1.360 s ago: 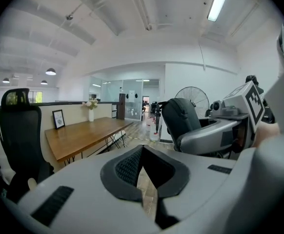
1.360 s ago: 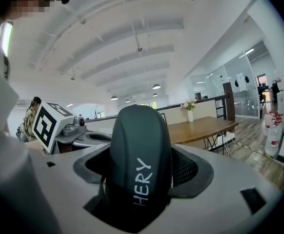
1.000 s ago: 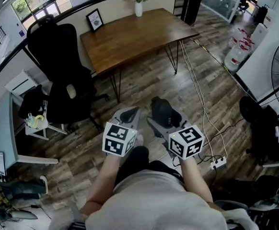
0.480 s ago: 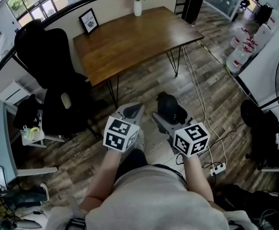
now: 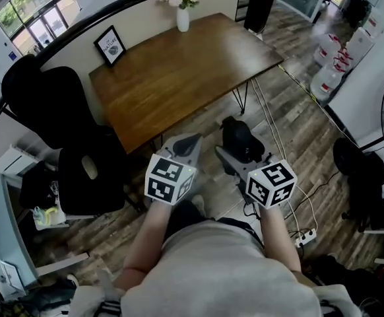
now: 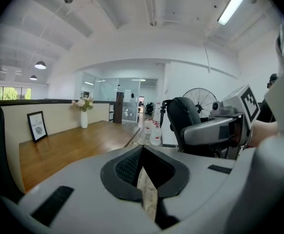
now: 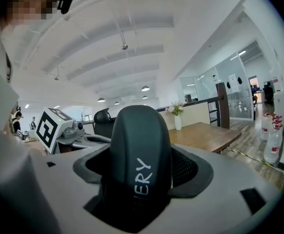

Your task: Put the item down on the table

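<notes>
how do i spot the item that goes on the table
In front of the long wooden table, the person holds out two grey claws. The item is the rounded black lump gripped in the right claw, with white lettering; the left claw holds nothing.

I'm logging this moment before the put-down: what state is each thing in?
left tongs: shut, empty.
right tongs: shut on the black rounded plastic item.
black rounded plastic item: held in the air, not yet on the table.
brown wooden table: bare near side.
white flower vase: upright at the table's far edge.
black picture frame: standing upright.
</notes>
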A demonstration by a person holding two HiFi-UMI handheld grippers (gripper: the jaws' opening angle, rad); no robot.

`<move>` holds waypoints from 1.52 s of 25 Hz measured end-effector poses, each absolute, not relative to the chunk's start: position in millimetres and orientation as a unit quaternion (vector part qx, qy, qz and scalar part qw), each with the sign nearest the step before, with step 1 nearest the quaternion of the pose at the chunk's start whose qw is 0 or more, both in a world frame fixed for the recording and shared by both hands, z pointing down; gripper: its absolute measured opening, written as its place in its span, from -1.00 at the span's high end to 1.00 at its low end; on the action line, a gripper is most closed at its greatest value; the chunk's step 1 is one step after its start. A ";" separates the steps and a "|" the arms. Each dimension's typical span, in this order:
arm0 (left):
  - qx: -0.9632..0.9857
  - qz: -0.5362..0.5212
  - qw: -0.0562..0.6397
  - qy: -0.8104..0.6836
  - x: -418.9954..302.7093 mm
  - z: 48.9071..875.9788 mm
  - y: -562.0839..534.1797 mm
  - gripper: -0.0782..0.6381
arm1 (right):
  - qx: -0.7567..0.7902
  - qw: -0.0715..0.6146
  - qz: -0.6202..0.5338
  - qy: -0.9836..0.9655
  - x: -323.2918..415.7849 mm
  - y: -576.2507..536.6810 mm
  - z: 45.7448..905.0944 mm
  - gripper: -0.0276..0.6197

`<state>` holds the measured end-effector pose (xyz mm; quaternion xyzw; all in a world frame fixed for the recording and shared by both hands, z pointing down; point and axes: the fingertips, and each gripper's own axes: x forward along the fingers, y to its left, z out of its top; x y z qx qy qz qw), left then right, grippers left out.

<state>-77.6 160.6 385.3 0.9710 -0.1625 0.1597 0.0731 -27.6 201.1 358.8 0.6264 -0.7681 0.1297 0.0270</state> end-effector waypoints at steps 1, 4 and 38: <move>0.972 0.157 0.074 -0.162 -74.8 384.1 150.7 0.74 | 0.628 0.027 0.129 -0.767 -24.3 191.3 358.3 -0.22; 0.973 0.152 0.074 -0.156 -67.4 381.9 127.0 0.74 | 0.633 0.024 0.128 -0.763 -15.8 166.6 357.0 -0.23; 0.953 0.167 0.107 -0.229 70.2 396.0 -55.8 0.74 | 0.569 0.012 0.140 -0.810 146.9 -29.5 359.1 -0.22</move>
